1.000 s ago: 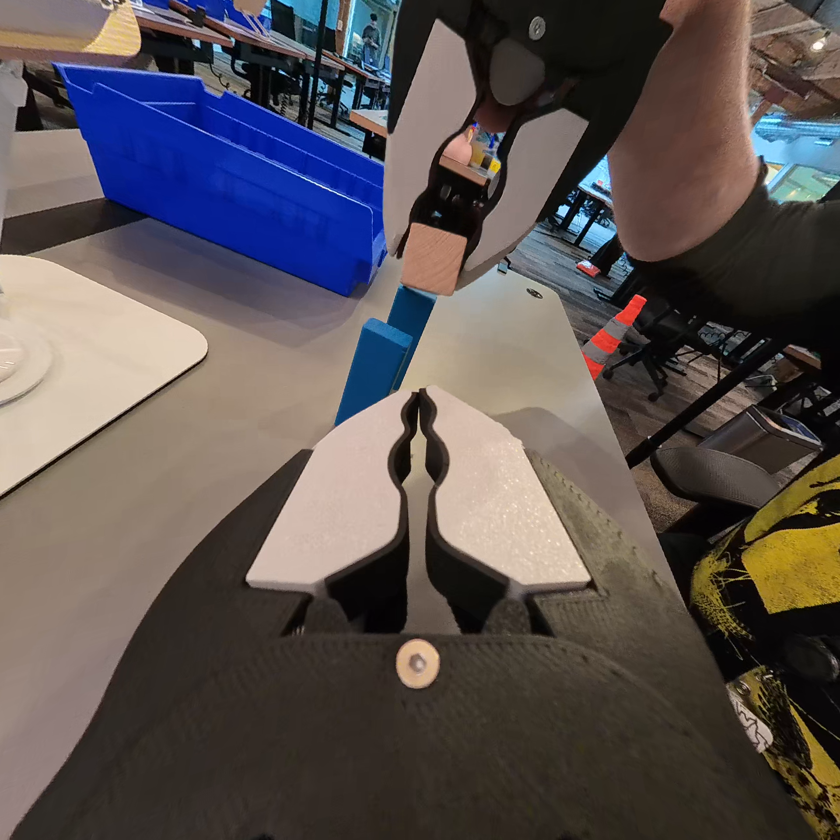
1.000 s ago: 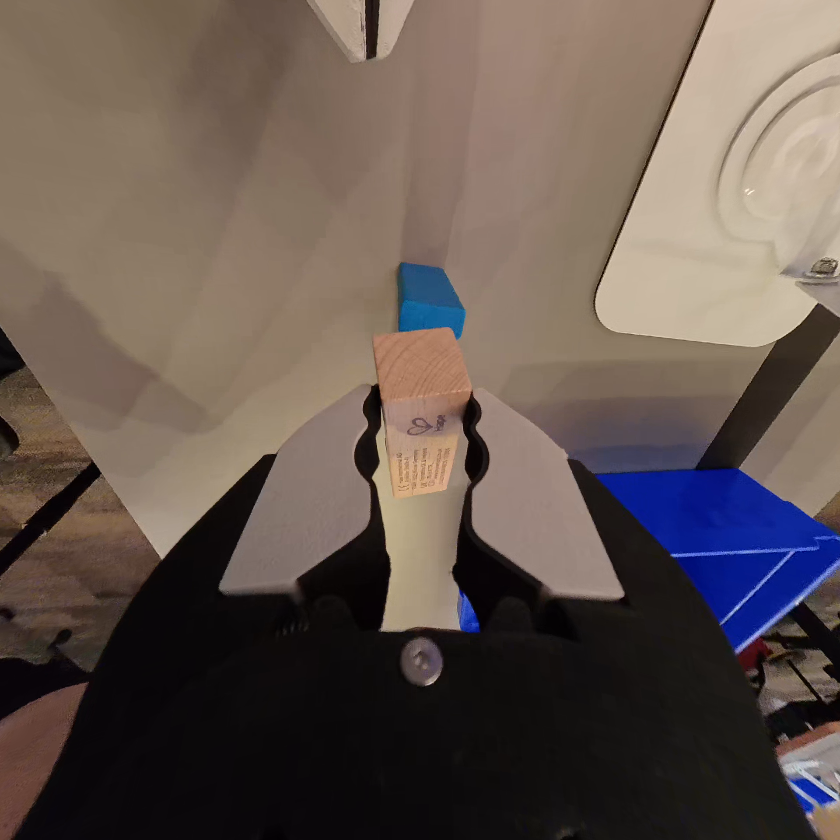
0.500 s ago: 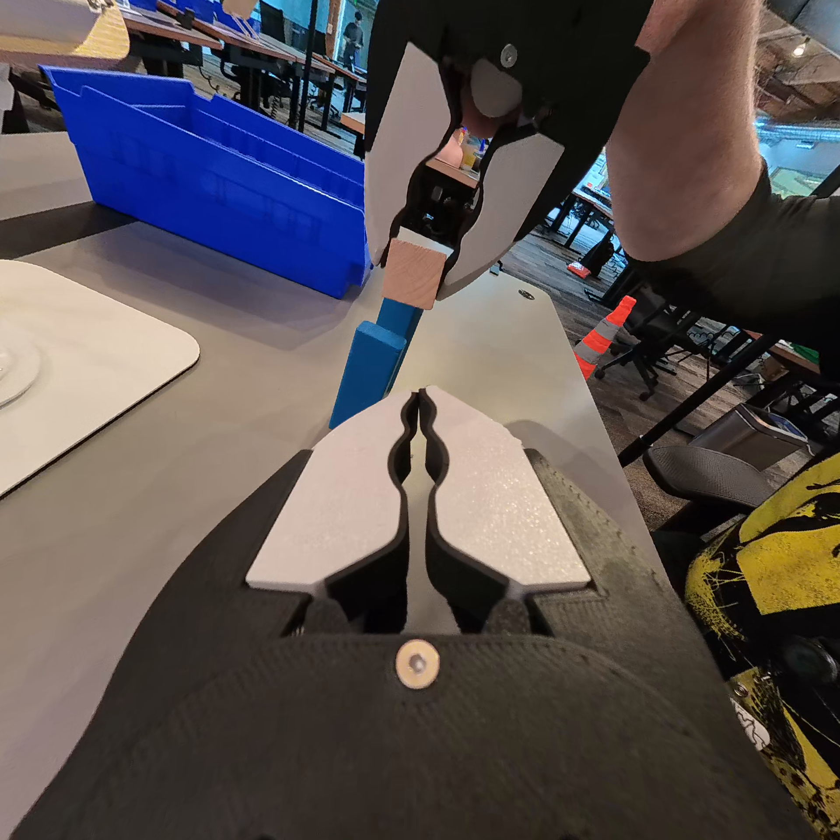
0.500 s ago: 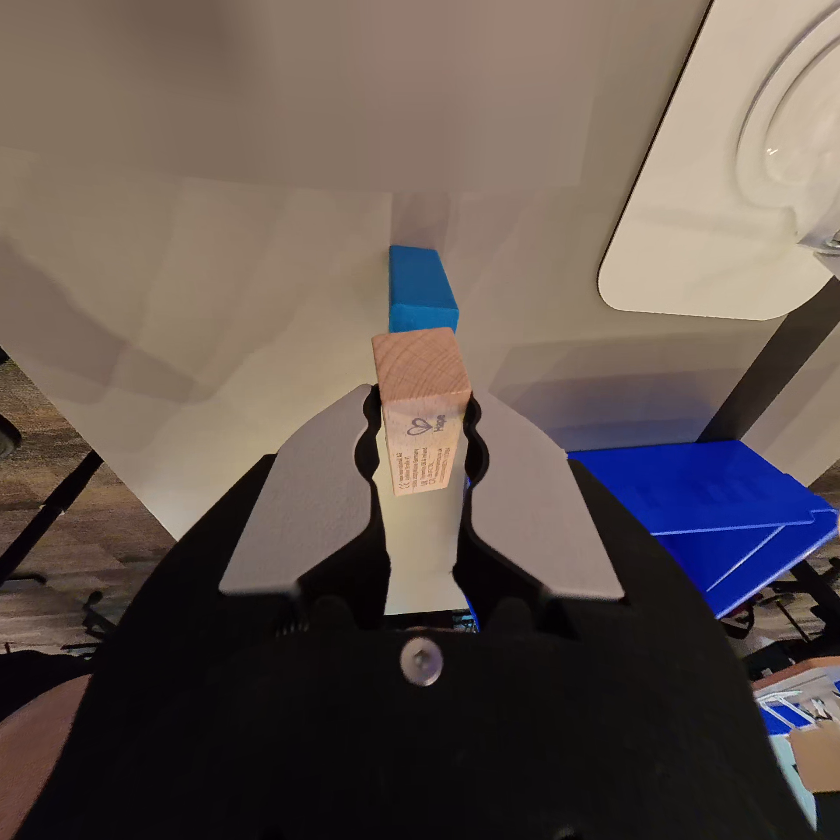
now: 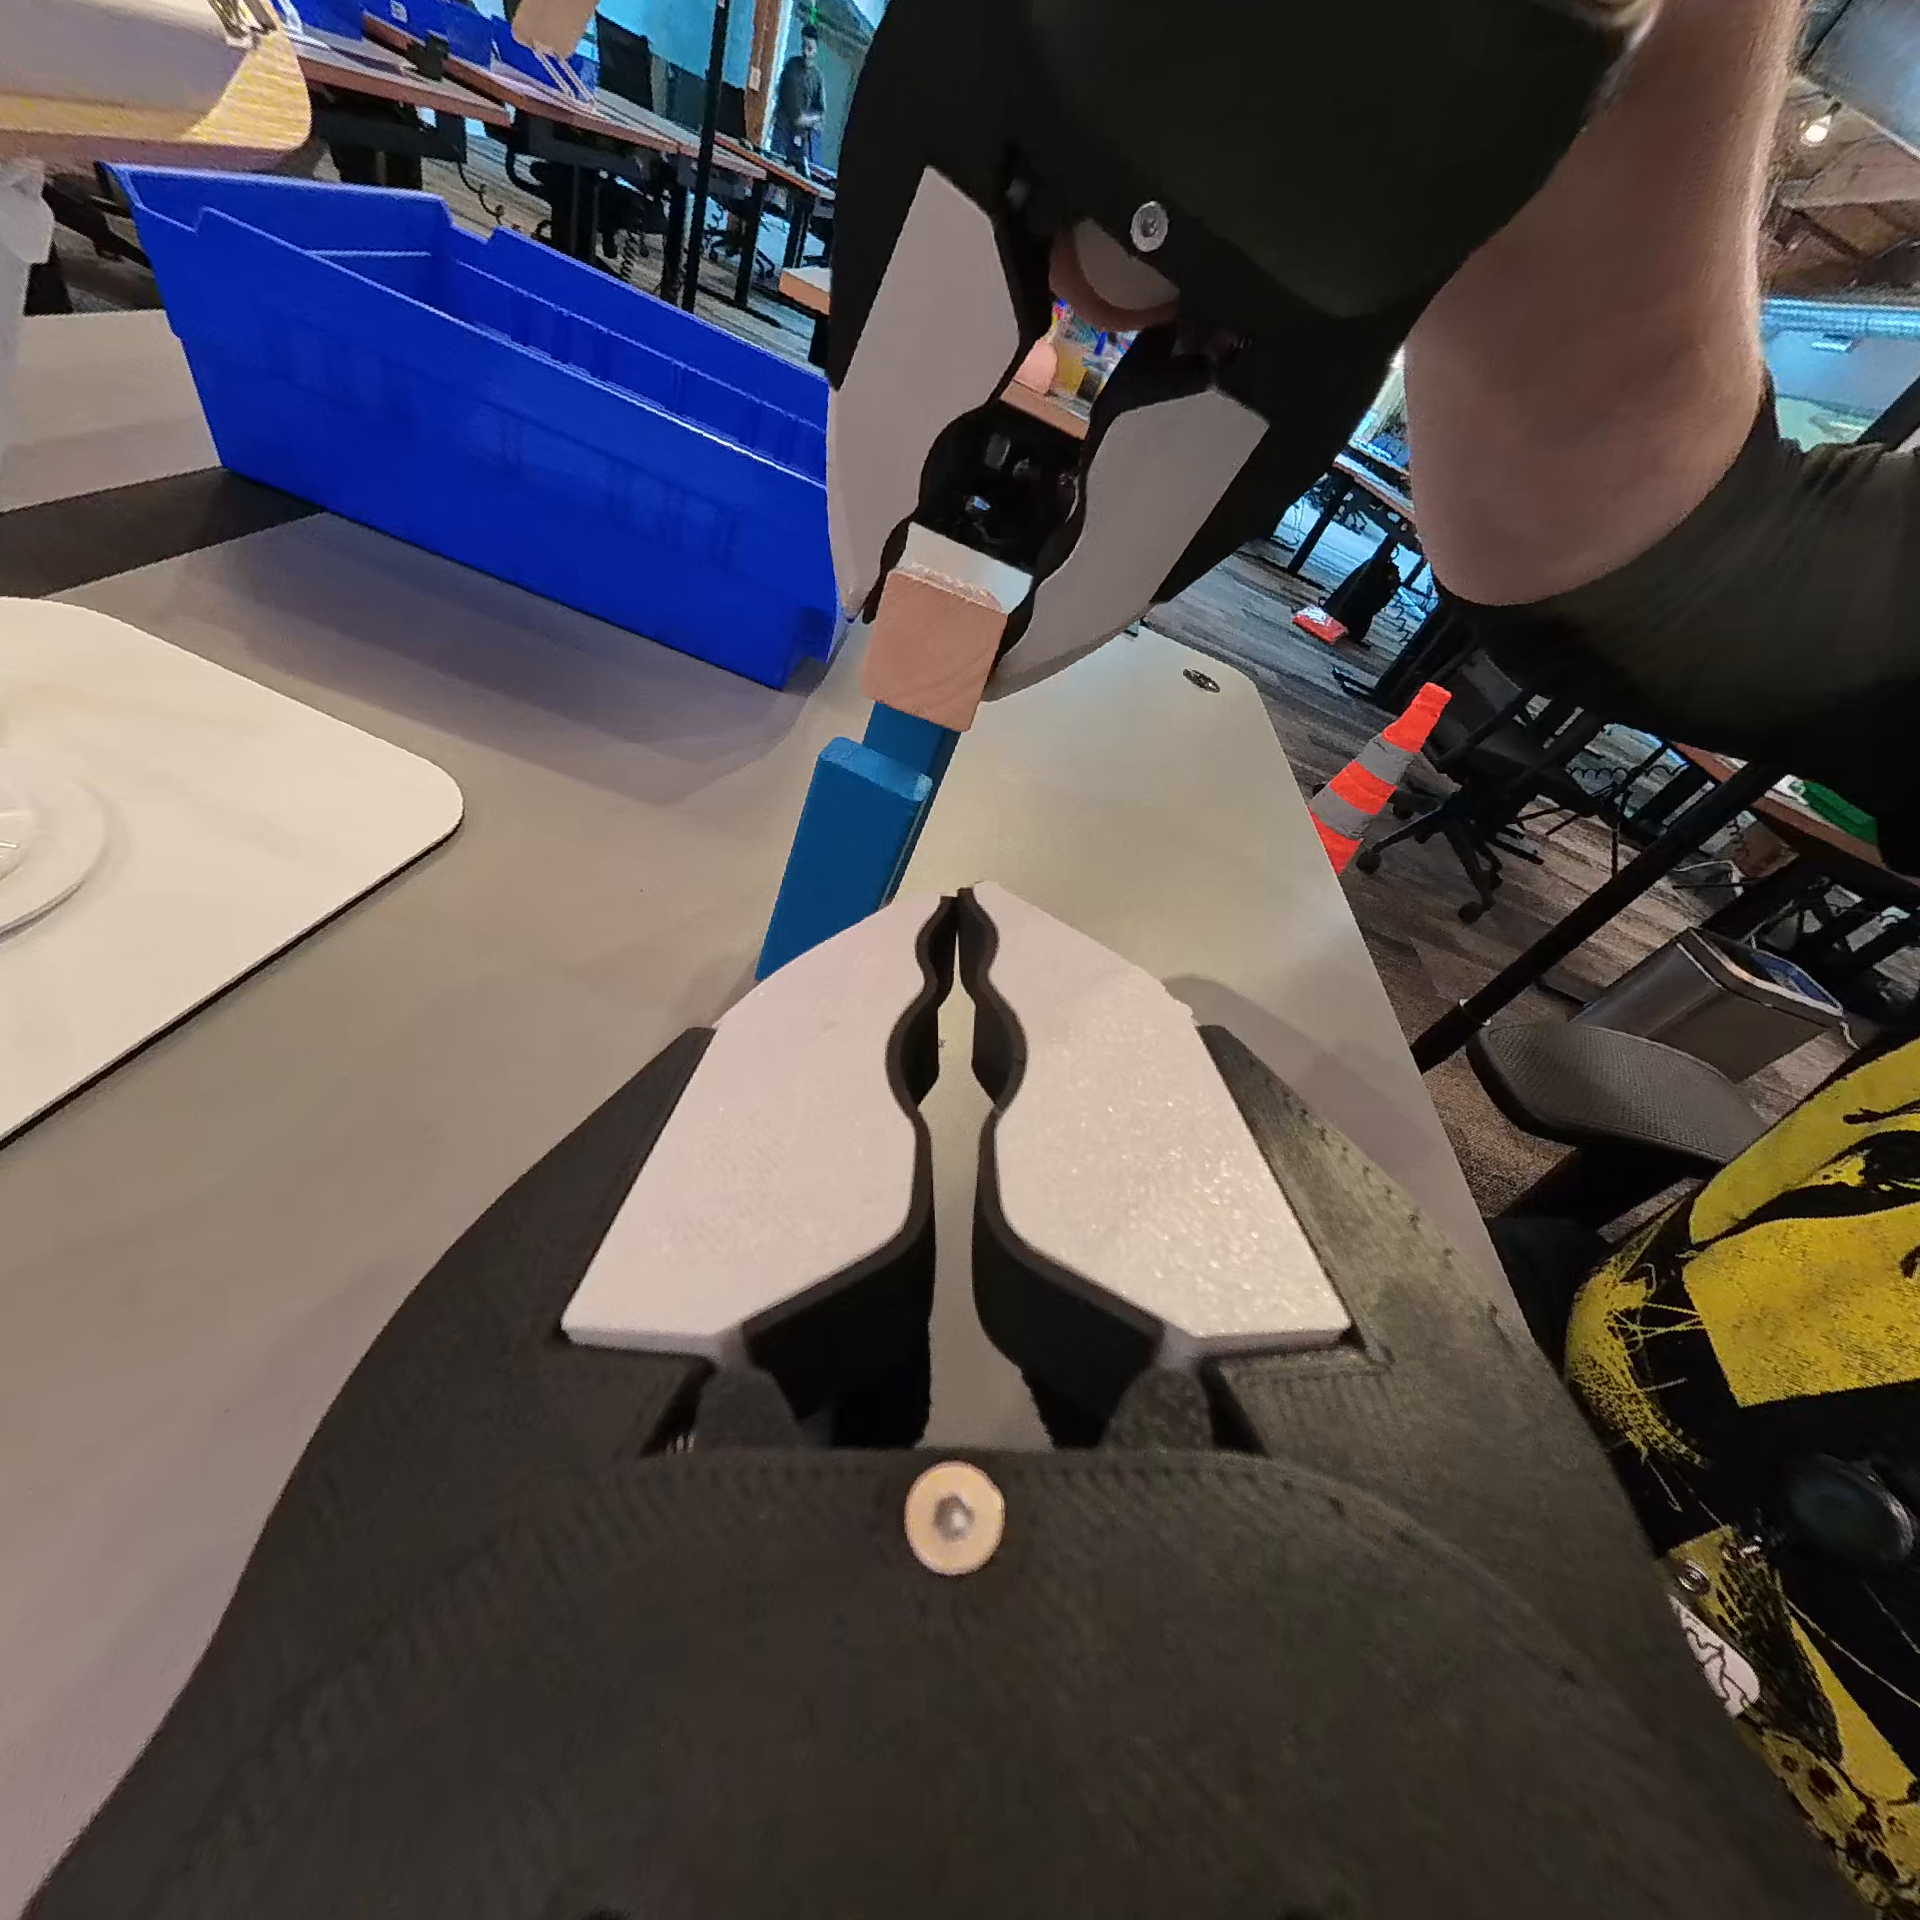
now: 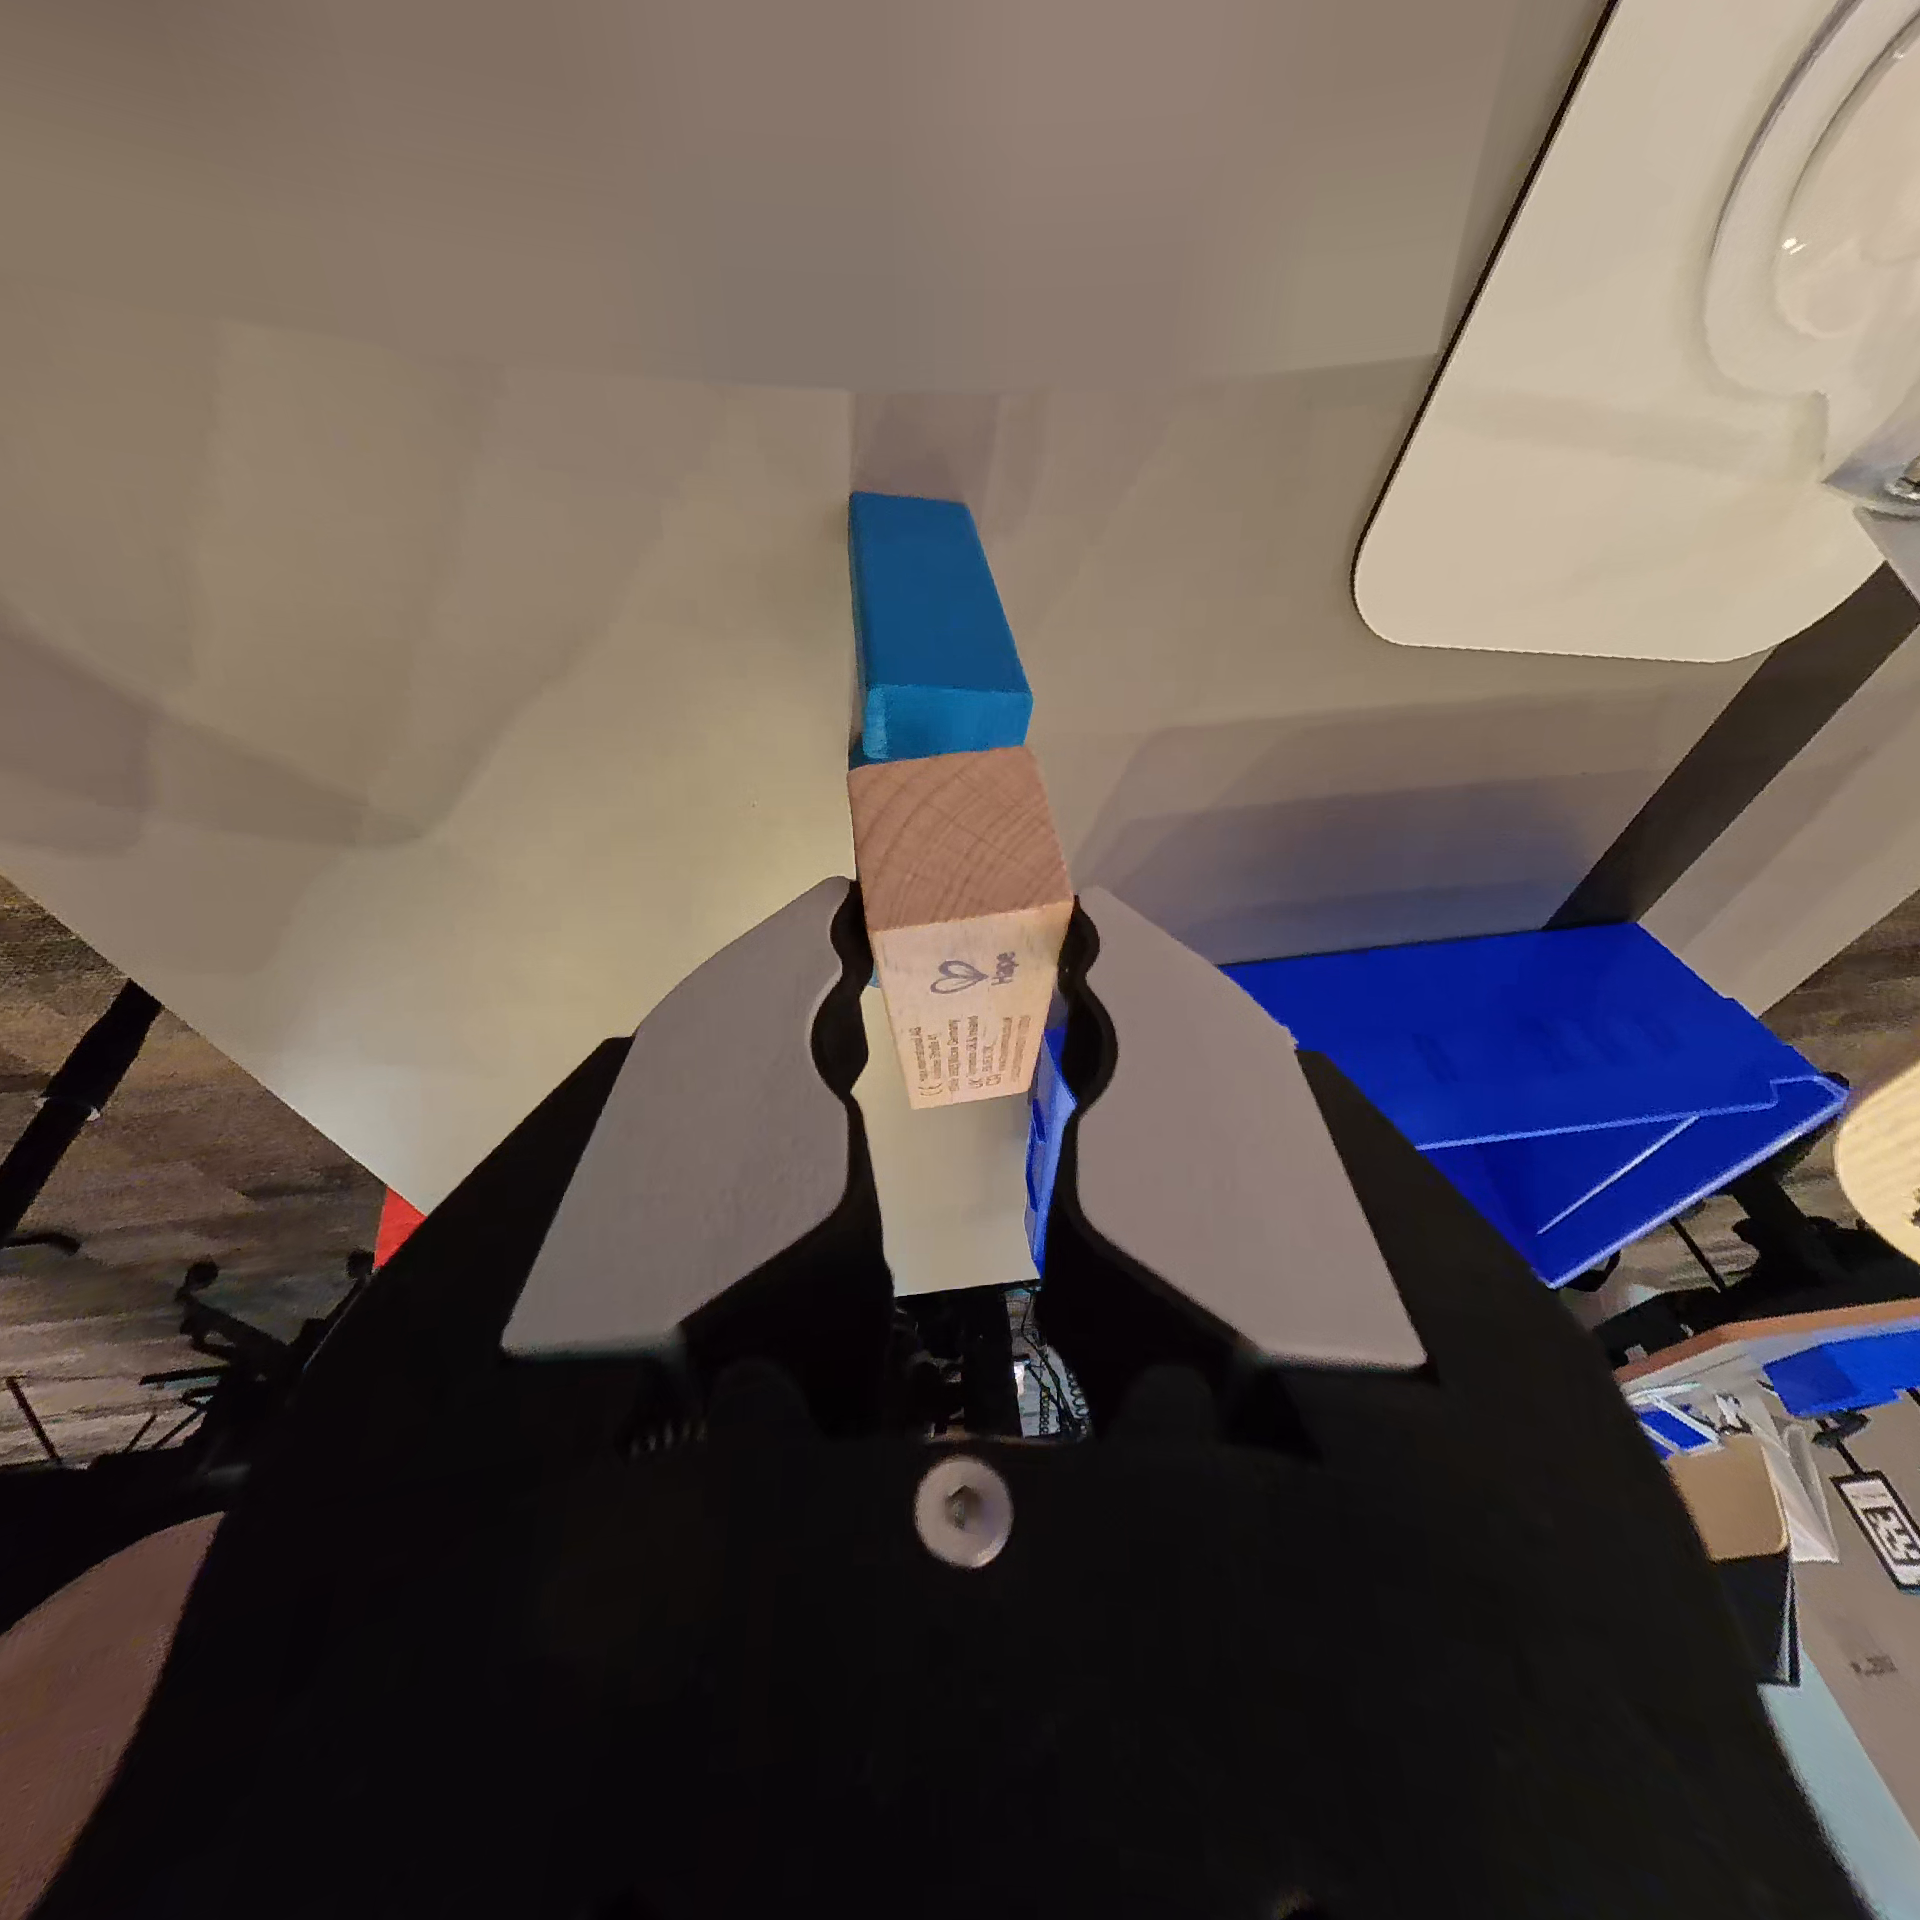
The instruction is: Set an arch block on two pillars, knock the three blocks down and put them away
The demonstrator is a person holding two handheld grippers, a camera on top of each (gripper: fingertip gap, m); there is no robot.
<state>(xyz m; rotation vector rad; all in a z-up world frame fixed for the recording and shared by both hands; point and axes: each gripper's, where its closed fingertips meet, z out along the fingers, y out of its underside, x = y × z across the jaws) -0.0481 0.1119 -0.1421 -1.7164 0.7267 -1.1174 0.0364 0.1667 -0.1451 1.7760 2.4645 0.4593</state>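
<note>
My right gripper (image 6: 961,899) is shut on a natural wooden block (image 6: 951,847) with printing on one side. In the left wrist view the right gripper (image 5: 935,639) comes down from above and holds the wooden block (image 5: 928,657) just over the farther of two upright blue pillars. The nearer blue pillar (image 5: 852,862) stands right in front of my left gripper (image 5: 956,902), which is shut and empty. In the right wrist view one blue pillar (image 6: 930,613) shows beyond the wooden block; the other is mostly hidden under it.
A blue bin (image 5: 499,416) stands at the back of the grey table (image 5: 312,1039); it also shows in the right wrist view (image 6: 1507,1060). A white mat (image 5: 208,800) with a clear dish lies at the left. The table's right edge (image 5: 1351,935) is close by. The left gripper's tips are roughly 10 centimetres from the right gripper's.
My right gripper has come down with the wooden block, closer to the top of the blue pillars. My left gripper has stayed shut and nearly still.
</note>
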